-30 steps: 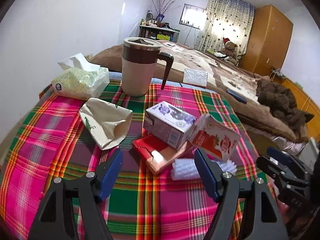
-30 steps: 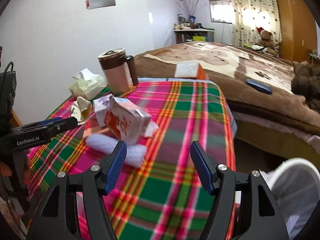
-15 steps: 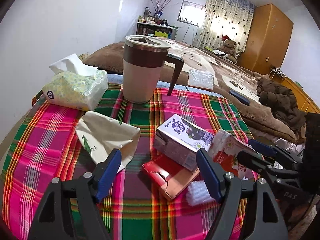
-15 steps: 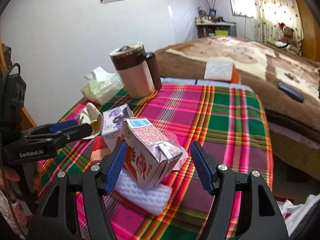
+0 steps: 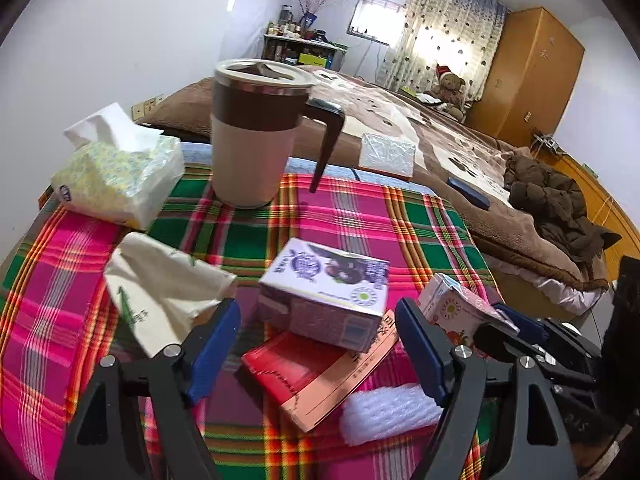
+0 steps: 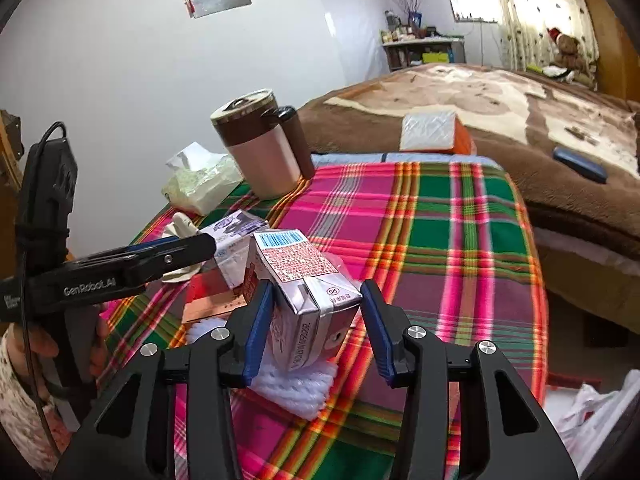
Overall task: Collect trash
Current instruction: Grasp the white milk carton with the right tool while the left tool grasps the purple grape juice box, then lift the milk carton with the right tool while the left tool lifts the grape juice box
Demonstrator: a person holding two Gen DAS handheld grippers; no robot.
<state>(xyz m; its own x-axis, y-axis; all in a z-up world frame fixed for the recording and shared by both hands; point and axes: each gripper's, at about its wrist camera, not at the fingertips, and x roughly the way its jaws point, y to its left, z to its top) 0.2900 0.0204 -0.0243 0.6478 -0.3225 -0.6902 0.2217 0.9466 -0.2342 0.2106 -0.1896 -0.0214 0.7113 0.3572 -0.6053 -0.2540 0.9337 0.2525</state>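
We see a checked tablecloth (image 5: 360, 216) in pink, green and orange spread ahead of both grippers; beyond them, at its far edge, stand a brown-banded mug (image 5: 256, 136) and a soft tissue pack (image 5: 116, 176). Our left gripper (image 5: 318, 340) has its jaws apart, with a purple carton (image 5: 324, 292) lying on its side between the fingertips; it rests on a flattened red box (image 5: 316, 376), and a crumpled paper bag (image 5: 160, 292) lies just left of the left finger. Our right gripper (image 6: 318, 324) is also spread, its blue pads flanking a tilted red-and-silver juice carton (image 6: 304, 292); whether they touch we cannot tell; the carton sits on a white foam sleeve (image 6: 296, 390).
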